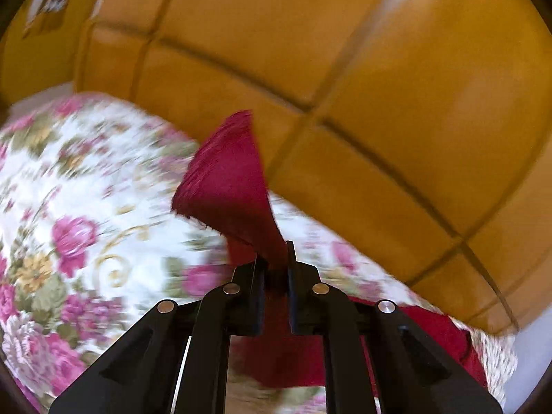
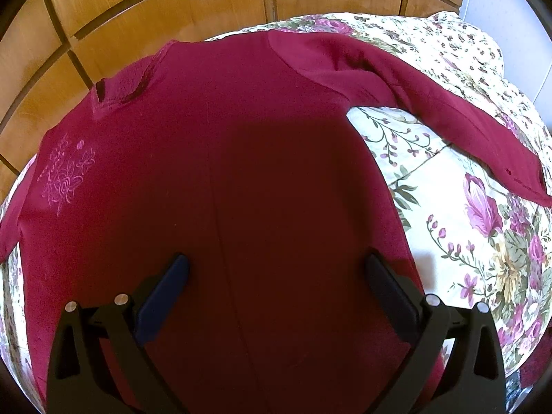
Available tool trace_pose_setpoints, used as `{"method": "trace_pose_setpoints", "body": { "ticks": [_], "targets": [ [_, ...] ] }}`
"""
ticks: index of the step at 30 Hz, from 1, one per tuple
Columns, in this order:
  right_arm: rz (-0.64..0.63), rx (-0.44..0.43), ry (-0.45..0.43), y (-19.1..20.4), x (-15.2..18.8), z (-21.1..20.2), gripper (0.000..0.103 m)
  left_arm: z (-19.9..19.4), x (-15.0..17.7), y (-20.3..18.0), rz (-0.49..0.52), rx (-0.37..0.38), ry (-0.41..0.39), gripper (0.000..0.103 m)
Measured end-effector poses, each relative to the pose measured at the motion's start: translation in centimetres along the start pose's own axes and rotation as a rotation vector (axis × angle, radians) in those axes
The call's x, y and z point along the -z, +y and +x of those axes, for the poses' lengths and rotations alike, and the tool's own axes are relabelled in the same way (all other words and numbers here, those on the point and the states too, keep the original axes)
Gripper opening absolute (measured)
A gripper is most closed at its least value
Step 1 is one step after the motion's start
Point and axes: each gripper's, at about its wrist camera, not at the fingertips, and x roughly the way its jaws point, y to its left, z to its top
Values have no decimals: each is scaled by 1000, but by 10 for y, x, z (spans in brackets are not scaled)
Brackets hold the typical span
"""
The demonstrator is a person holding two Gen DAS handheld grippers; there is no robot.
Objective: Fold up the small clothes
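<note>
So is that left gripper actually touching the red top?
Touching. In the left wrist view the left gripper has its jaws shut on a fold of the red top, which sticks up from between them above the floral bedspread.

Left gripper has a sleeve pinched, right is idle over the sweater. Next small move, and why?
Probably carry the left gripper inward across the sweater body. It is shut on the sleeve cuff, lifted off the floral bedspread, while the body lies flat and the right gripper hangs open above it, holding nothing. The other sleeve is still spread out.
</note>
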Motion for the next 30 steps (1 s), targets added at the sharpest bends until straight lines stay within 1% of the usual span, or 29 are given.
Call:
{"method": "trace_pose_setpoints", "body": {
  "ticks": [3,6,7,11,14,17,20,23,26,28,29,30],
  "targets": [
    [-2,-1,6,0,0,-1,101,-7,11,-46,75,97,0,9],
    [0,0,13,0,-2,0,101,-11,28,-94,161,185,19,9],
    [0,2,16,0,-2,0,101,-11,37,-114,197,209,28,9],
    [1,2,24,0,-4,0,101,-5,70,-167,286,272,73,9],
    [0,0,29,0,-4,-1,101,-1,100,-207,361,313,110,9],
    [-2,-4,39,0,-5,-1,101,3,133,-245,441,335,139,9],
    [-1,-12,48,0,-7,0,101,9,163,-276,490,356,169,9],
    [-4,-16,52,-1,-7,0,101,15,194,-303,549,368,200,9],
    [-7,-18,59,-1,-8,0,101,19,221,-321,602,378,222,9],
    [-6,-20,69,-2,-9,0,101,27,239,-332,637,395,263,9],
    [-5,-22,72,-2,-10,0,101,28,244,-331,649,397,279,15],
    [-5,-23,73,-2,-10,1,101,29,249,-331,657,405,294,32]
  ]
}}
